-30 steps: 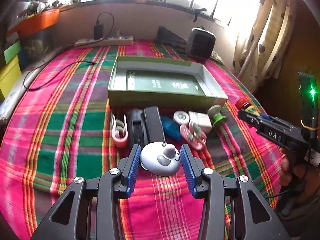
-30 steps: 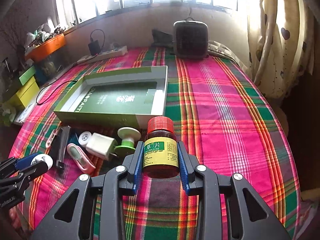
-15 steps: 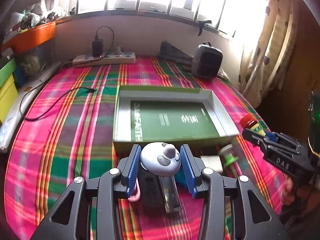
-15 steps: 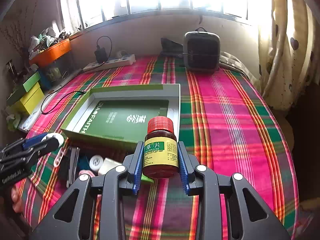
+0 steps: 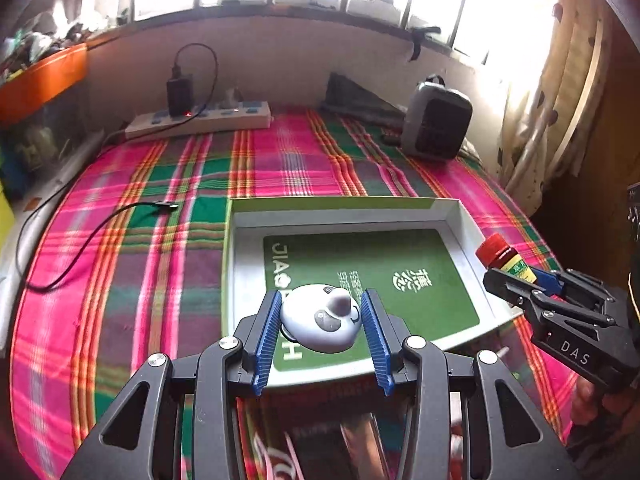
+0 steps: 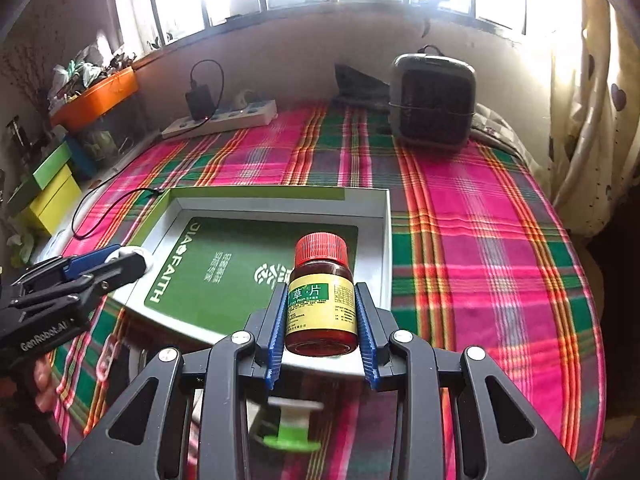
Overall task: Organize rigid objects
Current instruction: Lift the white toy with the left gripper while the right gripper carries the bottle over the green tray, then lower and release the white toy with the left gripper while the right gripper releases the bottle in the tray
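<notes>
My left gripper (image 5: 320, 320) is shut on a round white panda-faced gadget (image 5: 320, 318), held above the near edge of an open green box (image 5: 460, 212) with a green card inside. My right gripper (image 6: 321, 318) is shut on a brown pill bottle (image 6: 321, 308) with a red cap and yellow label, held over the box's (image 6: 386, 216) near right corner. Each gripper also shows in the other's view: the right gripper (image 5: 508, 270) at the box's right rim, the left gripper (image 6: 120, 260) at its left rim.
Loose small items lie on the plaid cloth in front of the box, among them a green-and-white spool (image 6: 294, 426) and a pink clip (image 6: 106, 356). A grey heater (image 6: 432, 100), a power strip (image 5: 200, 120) and a black cable (image 5: 80, 240) lie beyond. A curtain (image 6: 592, 80) hangs right.
Both grippers have carried their objects forward, from over the loose items to above the box's near edge. Neither grip has changed.
</notes>
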Action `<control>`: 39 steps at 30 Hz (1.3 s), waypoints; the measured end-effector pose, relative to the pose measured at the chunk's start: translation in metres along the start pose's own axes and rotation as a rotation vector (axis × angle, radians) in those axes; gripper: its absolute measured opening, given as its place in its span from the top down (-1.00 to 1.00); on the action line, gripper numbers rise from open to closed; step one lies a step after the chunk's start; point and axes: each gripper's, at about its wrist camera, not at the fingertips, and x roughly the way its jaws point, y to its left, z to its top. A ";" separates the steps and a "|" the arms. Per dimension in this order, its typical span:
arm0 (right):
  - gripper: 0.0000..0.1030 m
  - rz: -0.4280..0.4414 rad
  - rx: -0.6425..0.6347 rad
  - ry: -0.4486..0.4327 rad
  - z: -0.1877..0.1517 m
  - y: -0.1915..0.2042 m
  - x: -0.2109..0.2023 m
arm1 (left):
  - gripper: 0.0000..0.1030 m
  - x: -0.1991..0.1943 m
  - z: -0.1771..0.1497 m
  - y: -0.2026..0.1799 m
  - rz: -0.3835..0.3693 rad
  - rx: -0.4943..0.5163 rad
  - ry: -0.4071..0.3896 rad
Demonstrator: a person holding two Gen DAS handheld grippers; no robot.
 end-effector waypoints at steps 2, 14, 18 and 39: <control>0.36 -0.005 0.000 0.013 0.004 0.000 0.009 | 0.22 0.010 0.004 0.000 0.005 0.014 0.010; 0.36 -0.023 -0.023 0.065 0.011 -0.002 0.046 | 0.22 0.040 0.017 -0.002 0.028 0.042 0.037; 0.36 -0.026 -0.026 0.074 0.012 -0.002 0.051 | 0.22 0.046 0.016 -0.001 0.034 0.043 0.052; 0.36 -0.043 -0.073 0.069 0.012 0.004 0.058 | 0.21 0.057 0.014 0.001 0.046 0.043 0.083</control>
